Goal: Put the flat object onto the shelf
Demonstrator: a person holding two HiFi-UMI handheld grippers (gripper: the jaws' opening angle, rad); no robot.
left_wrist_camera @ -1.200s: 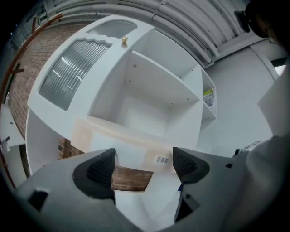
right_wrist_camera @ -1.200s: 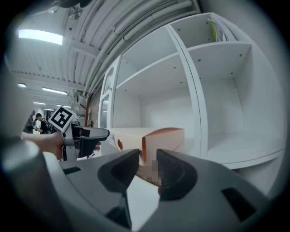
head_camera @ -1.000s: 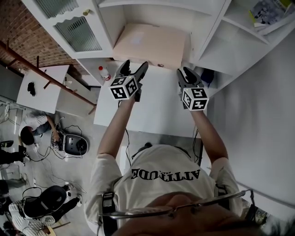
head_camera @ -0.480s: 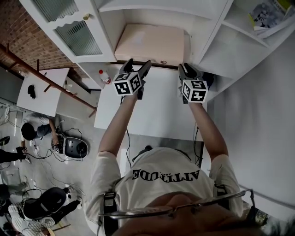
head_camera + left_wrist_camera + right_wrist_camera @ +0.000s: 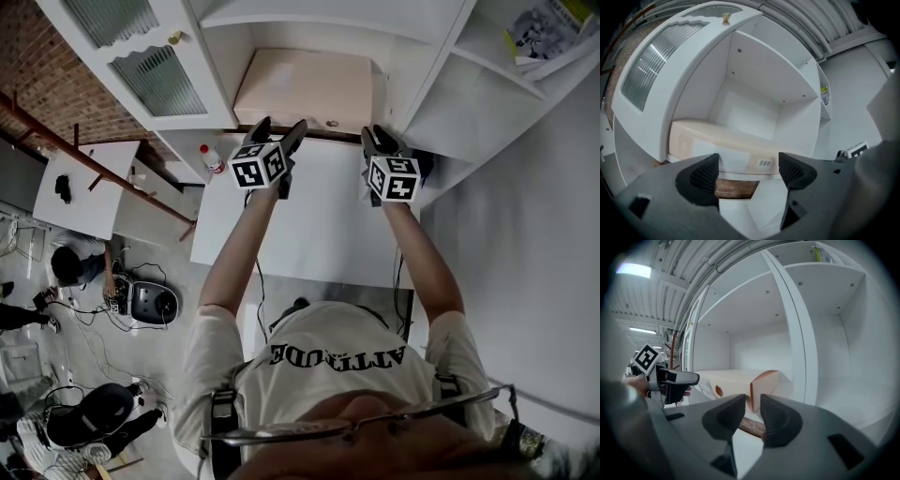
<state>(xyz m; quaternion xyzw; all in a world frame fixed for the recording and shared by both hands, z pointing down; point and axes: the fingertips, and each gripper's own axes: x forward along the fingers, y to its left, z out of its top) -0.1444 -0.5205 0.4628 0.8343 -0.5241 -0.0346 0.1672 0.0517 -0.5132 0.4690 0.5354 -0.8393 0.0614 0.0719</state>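
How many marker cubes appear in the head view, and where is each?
2. The left cube rides the left tongs, the right cube the right tongs, both near the shelved flat box. None looks hidden.

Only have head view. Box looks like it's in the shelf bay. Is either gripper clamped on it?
Observer: Not the left gripper. Its jaws stand wide apart and empty, with the box beyond the tips.
Operator: Right one?
Observer: The right gripper has its jaws nearly together, with a thin gap and nothing in it. The box's corner shows beyond them.
Operator: Any label on the box?
Observer: A barcode sticker on its front edge, seen in the left gripper view.
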